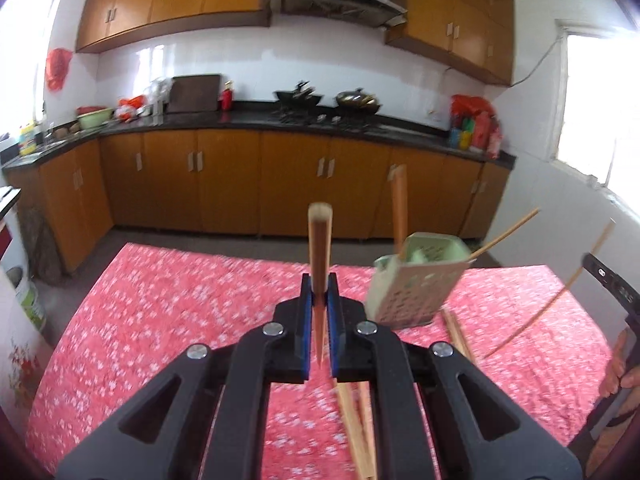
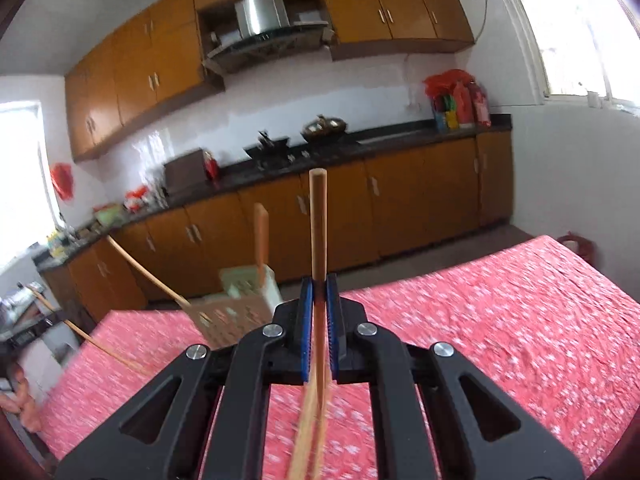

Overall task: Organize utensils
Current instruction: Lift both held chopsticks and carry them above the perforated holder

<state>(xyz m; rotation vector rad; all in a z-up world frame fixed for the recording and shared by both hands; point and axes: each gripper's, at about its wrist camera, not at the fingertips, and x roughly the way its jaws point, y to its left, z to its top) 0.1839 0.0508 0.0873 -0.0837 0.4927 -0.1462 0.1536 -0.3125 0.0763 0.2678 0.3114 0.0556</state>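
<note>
Gripping a chopstick upright in my left gripper | right gripper clamped on another chopstick | green holder tilted on the red tablecloth, loose chopsticks beside it

A pale green perforated utensil holder stands tilted at two o'clock, one chopstick upright inside; loose chopsticks lie beside it.

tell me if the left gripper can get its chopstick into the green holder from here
Probably yes: the left gripper grips a chopstick, the green perforated holder sits just to its right, tilted, top open, with nothing between them.
</note>
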